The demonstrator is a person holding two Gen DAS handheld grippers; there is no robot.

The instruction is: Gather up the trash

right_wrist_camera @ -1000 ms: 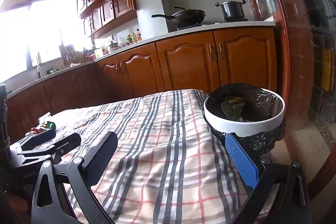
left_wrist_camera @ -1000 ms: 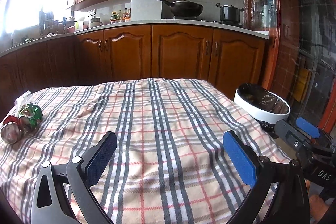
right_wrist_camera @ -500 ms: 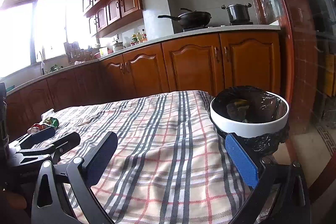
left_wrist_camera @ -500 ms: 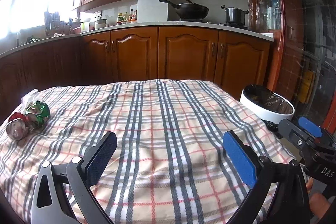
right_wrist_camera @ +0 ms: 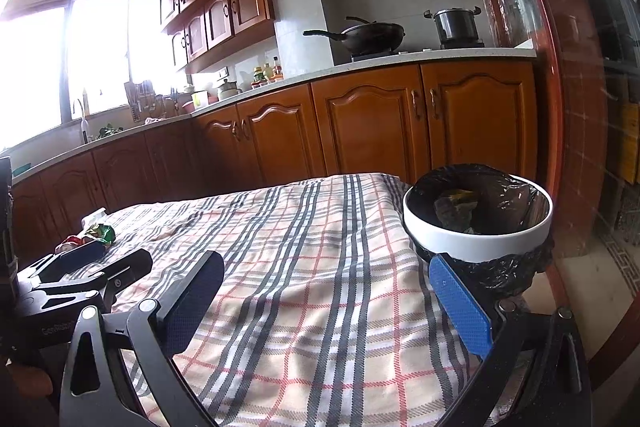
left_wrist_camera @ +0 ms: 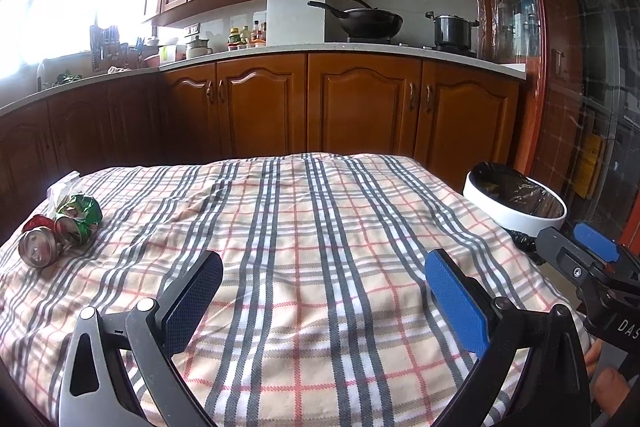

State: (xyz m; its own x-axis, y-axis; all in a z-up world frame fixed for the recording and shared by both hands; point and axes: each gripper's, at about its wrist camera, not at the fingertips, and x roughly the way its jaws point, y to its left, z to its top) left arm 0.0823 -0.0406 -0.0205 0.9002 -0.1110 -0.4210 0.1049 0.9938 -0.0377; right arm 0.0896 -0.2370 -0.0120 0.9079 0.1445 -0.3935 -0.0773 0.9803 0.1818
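A crushed red can (left_wrist_camera: 39, 242), a crumpled green wrapper (left_wrist_camera: 78, 214) and a bit of clear plastic (left_wrist_camera: 63, 185) lie together at the far left of the plaid-covered table (left_wrist_camera: 320, 235). They also show small in the right wrist view (right_wrist_camera: 94, 233). A white bin with a black liner (right_wrist_camera: 478, 217) stands off the table's right edge, with some trash inside; it also shows in the left wrist view (left_wrist_camera: 516, 201). My left gripper (left_wrist_camera: 324, 291) is open and empty over the table's near part. My right gripper (right_wrist_camera: 326, 293) is open and empty near the bin.
Wooden kitchen cabinets (left_wrist_camera: 360, 107) run behind the table, with a wok (left_wrist_camera: 370, 19) and a pot (left_wrist_camera: 452, 29) on the counter. A red-framed glass door (right_wrist_camera: 592, 107) is at the right. The right gripper shows at the left wrist view's right edge (left_wrist_camera: 588, 263).
Both cameras have tilted upward a little, so the table and the bin sit lower in view. The trash pile has shifted right in the left wrist view. Both grippers stay open.
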